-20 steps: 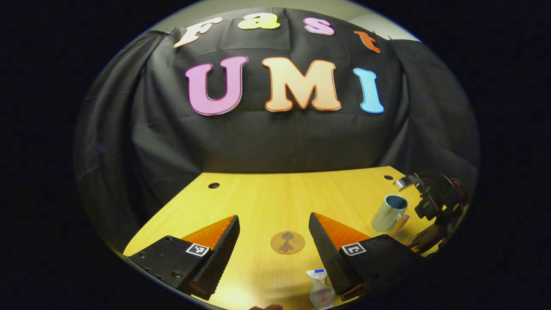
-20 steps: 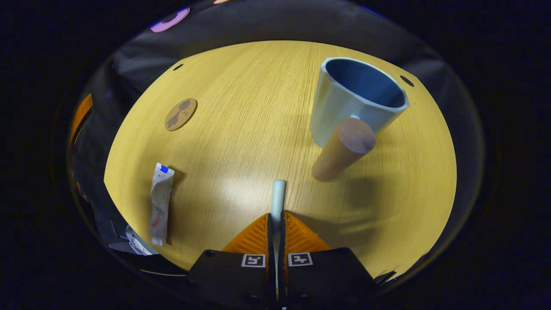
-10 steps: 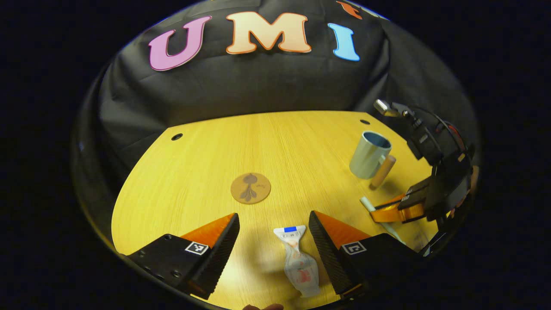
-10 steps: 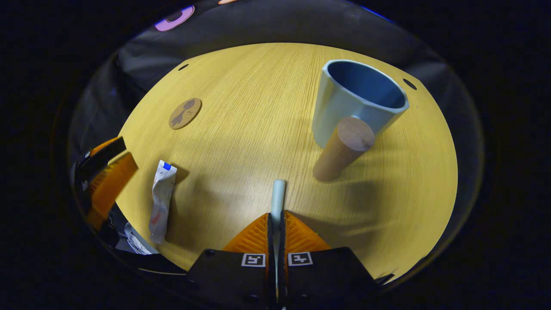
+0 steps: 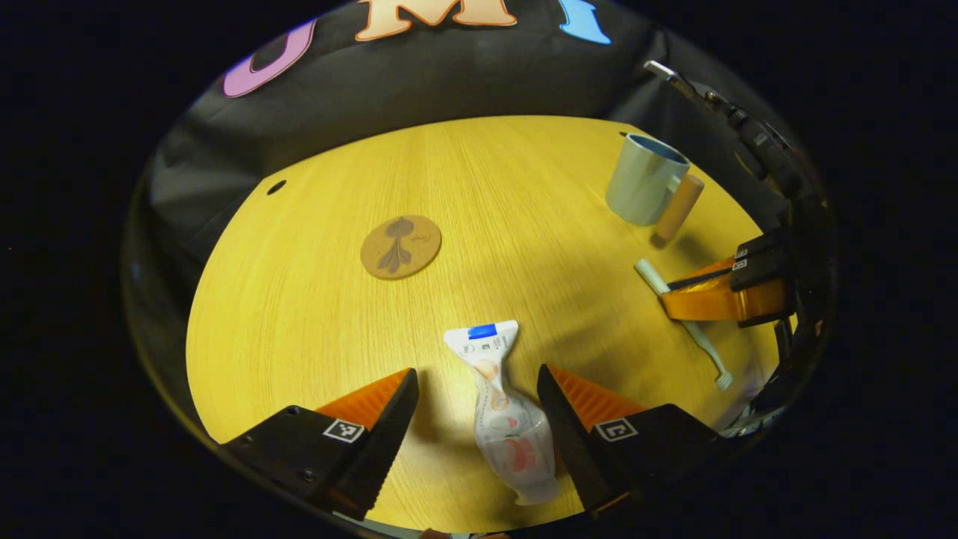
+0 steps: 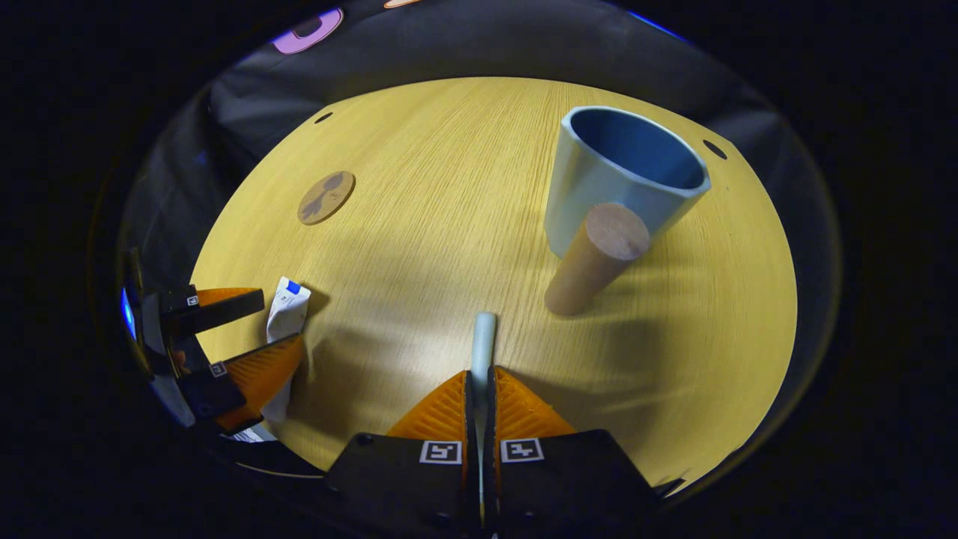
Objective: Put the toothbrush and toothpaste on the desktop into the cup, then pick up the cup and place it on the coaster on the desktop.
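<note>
In the left gripper view the left claw (image 5: 477, 389) stands spread wide at the bottom, its fingers either side of the toothpaste (image 5: 503, 419) lying flat on the counter (image 5: 299, 299), not pressing it. The right claw (image 6: 479, 378) is clamped on the toothbrush (image 6: 483, 340) at lower centre. The cup (image 6: 617, 176) stands upright at upper right, the coaster (image 6: 326, 198) at upper left

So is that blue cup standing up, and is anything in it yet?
Upright and apparently empty. The cup stands on the table, mouth up, with nothing visible inside. The toothpaste lies flat, and the right gripper holds the toothbrush.
</note>
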{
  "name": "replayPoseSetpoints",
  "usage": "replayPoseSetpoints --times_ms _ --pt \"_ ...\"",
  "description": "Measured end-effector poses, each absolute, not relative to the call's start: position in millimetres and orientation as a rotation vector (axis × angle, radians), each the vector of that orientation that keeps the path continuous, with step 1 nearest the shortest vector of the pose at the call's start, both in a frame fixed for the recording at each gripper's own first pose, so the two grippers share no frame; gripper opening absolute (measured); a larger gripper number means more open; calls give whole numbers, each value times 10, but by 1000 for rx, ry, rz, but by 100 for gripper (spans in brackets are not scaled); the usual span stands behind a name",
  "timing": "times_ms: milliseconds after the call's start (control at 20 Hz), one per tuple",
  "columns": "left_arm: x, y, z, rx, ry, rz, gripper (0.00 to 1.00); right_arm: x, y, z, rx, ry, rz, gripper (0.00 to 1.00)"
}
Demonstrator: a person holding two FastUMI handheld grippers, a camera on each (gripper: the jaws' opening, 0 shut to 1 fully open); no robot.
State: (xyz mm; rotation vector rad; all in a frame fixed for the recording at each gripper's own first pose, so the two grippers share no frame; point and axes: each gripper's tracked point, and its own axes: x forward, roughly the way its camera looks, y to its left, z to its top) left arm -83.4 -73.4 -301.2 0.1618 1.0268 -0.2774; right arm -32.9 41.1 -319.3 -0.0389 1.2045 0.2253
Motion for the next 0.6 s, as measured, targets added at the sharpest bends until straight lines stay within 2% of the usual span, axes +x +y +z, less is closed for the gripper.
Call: replayPoseSetpoints --times_ms 100,200,300,400,450,600 --pt "-814 -804 -3034 132 1034 -286 92 -332 409 -3189 -44 1201 228 5" --pt "-801 -824 -3023 127 1036 -293 75 -327 405 -3186 -53 1197 230 5" --pt "-790 -851 -3031 106 1046 -290 44 -322 414 -3177 -58 1194 232 5" --pt "-766 -861 -3034 94 1047 -276 19 -323 414 -3181 -59 1192 231 5" --pt "-757 -873 -3025 92 1044 -279 10 -316 417 -3176 -58 1189 234 5" --pt "-765 -873 -3027 85 1060 -293 6 -319 450 -3166 -49 1187 256 5"
